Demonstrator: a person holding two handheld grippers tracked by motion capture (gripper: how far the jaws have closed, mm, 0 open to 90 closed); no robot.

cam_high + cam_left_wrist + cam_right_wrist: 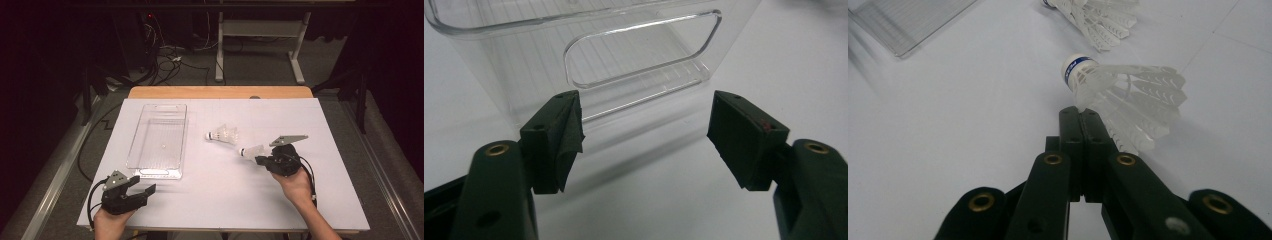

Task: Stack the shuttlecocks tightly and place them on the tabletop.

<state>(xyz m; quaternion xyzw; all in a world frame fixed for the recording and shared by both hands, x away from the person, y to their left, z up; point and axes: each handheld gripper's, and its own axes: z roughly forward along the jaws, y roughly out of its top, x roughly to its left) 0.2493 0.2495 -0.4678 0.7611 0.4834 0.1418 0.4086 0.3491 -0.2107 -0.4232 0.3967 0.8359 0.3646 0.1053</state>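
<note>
A white shuttlecock [251, 151] [1120, 95] with a blue band on its cork sits at the tips of my right gripper [258, 160] [1081, 112]. The jaws are closed together and pinch the edge of its skirt just behind the cork, which points left. A second shuttlecock [223, 134] [1095, 17] lies on the white table a little farther away. My left gripper [144, 184] [646, 140] stands open near the front left edge, nothing between its fingers. It faces the near end wall of a clear plastic bin [159, 137] [634, 55].
The white table cover [225, 200] spans the wooden table. The bin has a handle cut-out in its near wall, with one tiny speck on its floor. Dark floor, cables and a table frame lie beyond the far edge.
</note>
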